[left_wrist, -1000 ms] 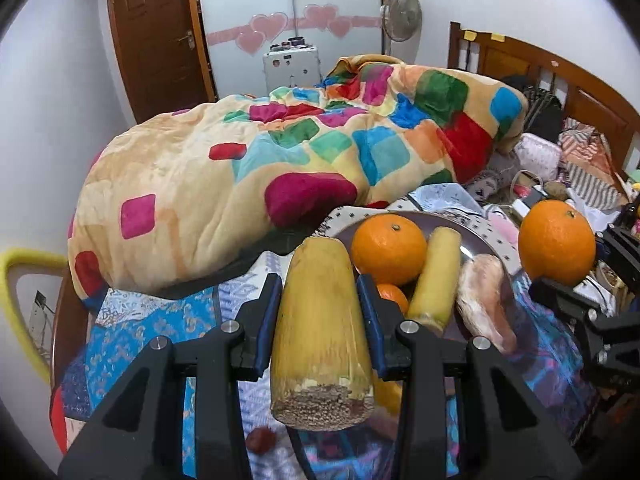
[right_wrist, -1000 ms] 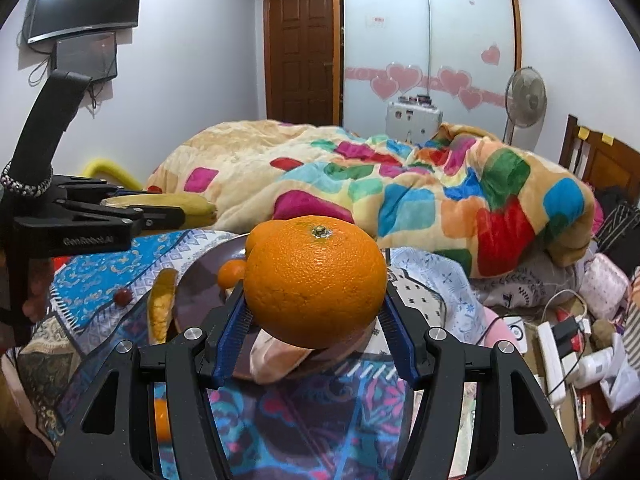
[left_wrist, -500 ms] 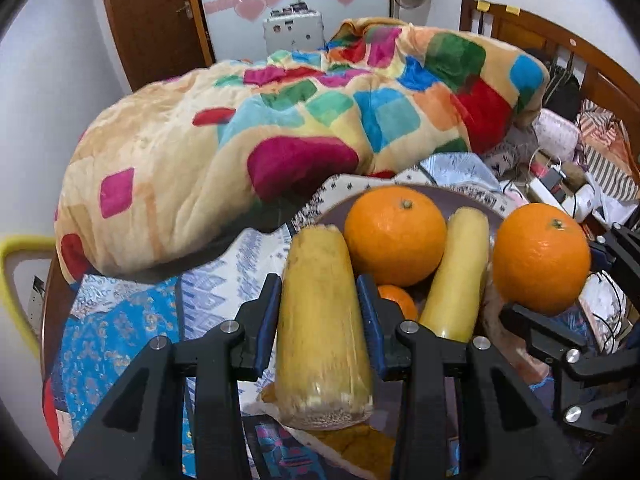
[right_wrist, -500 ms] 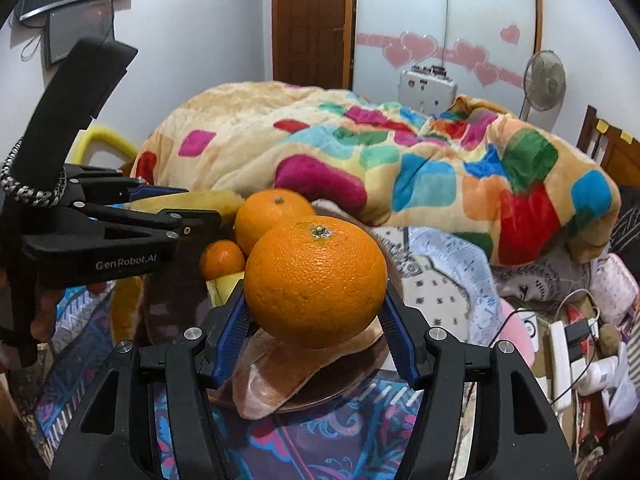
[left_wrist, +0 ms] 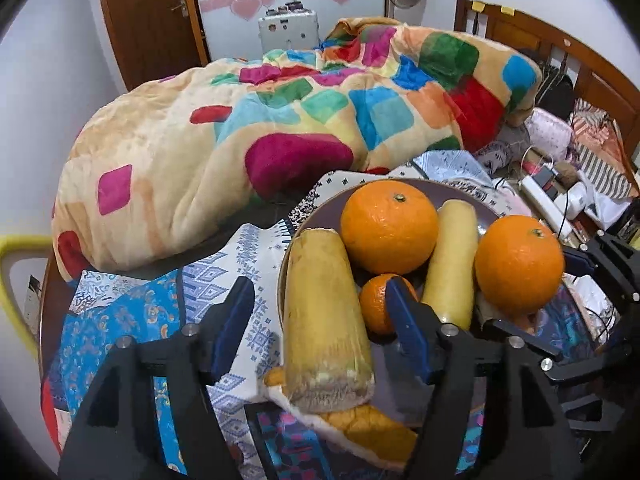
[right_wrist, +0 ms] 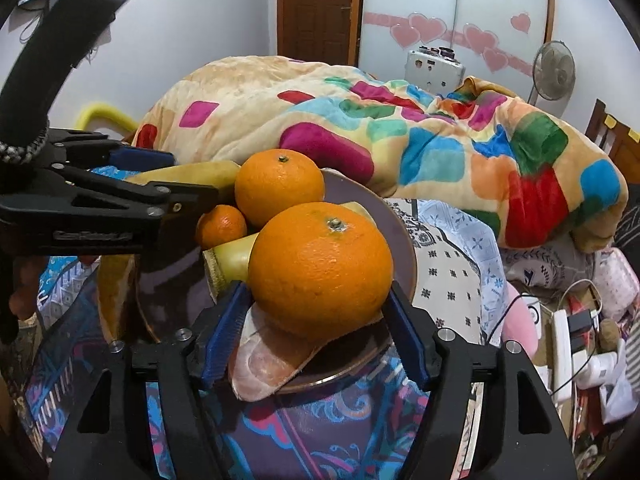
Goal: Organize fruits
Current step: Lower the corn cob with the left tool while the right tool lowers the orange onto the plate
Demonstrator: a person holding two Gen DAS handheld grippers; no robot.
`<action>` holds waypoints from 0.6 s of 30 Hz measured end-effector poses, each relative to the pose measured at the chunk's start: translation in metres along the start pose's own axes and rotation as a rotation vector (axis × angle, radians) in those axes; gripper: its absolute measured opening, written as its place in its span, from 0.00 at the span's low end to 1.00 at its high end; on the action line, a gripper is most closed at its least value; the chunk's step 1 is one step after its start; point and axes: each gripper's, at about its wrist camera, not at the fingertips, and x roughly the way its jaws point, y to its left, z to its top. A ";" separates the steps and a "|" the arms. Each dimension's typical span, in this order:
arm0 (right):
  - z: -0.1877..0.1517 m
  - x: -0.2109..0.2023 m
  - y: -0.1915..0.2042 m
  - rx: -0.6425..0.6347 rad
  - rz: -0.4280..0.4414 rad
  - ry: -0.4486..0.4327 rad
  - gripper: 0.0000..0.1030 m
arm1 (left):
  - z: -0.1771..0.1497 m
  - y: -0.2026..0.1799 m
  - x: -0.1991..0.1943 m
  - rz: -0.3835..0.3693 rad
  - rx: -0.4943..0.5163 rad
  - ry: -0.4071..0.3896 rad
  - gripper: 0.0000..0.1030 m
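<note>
A patchwork blanket (left_wrist: 304, 120), heaped across the bed, is being shown as the largest form, filling the upper half of both wrist views. Below it, a patterned blue cloth (left_wrist: 132, 312) is being seen spread under a dark round plate (right_wrist: 404, 240), on which the fruit is being gathered.

The left gripper (left_wrist: 320, 328) is being held over the plate's left edge with its jaws opening; clear gaps are being shown between each blue pad and the corn cob (left_wrist: 324, 320), which is lying released between them, its cut end toward the camera and its far end resting against the large orange (left_wrist: 388, 228) at the back of the plate. Under the cob's near end, a piece of yellow peel (left_wrist: 360, 424) is being seen.

The right gripper (right_wrist: 316, 320) is being held at the plate's near right edge, its jaws likewise opening. The second orange (right_wrist: 320, 268) is sitting between them on a pale pink peel (right_wrist: 264, 360) that overhangs the rim; a gap is being shown at the left pad, while the right pad is lying just beside the fruit, and contact there cannot be told.

A second, slimmer cob (left_wrist: 452, 260) is being seen lying between the two oranges. A small tangerine (left_wrist: 378, 308) is being partly hidden behind the left gripper's right finger, tucked between the two cobs.
</note>
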 end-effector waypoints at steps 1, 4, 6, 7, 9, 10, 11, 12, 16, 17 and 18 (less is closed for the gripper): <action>0.000 -0.002 0.000 0.002 -0.002 -0.004 0.67 | -0.001 0.000 -0.003 -0.001 0.000 -0.004 0.66; -0.001 -0.008 0.002 -0.001 -0.006 -0.009 0.67 | -0.006 0.002 -0.014 0.002 -0.003 -0.012 0.68; -0.002 -0.013 0.004 -0.008 -0.021 -0.016 0.67 | -0.011 0.003 -0.021 0.002 -0.005 -0.016 0.70; -0.003 -0.016 0.005 -0.010 -0.027 -0.020 0.67 | -0.014 0.004 -0.027 0.006 -0.008 -0.023 0.72; -0.004 -0.020 0.005 -0.008 -0.031 -0.025 0.67 | -0.021 0.006 -0.035 0.012 -0.013 -0.035 0.78; -0.004 -0.022 0.005 -0.004 -0.031 -0.027 0.67 | -0.023 0.007 -0.038 0.017 -0.014 -0.040 0.80; -0.005 -0.026 0.005 0.001 -0.029 -0.030 0.67 | -0.027 0.007 -0.042 0.025 -0.015 -0.046 0.80; -0.006 -0.029 0.005 0.005 -0.028 -0.034 0.67 | -0.031 0.007 -0.045 0.030 -0.012 -0.048 0.80; -0.013 -0.045 0.009 0.009 -0.033 -0.057 0.67 | -0.044 -0.001 -0.052 0.033 0.000 -0.042 0.83; -0.015 -0.048 0.011 0.006 -0.034 -0.060 0.67 | -0.047 -0.004 -0.053 0.034 -0.007 -0.041 0.86; -0.017 -0.051 0.012 0.004 -0.037 -0.063 0.67 | -0.050 -0.006 -0.053 0.035 -0.012 -0.043 0.87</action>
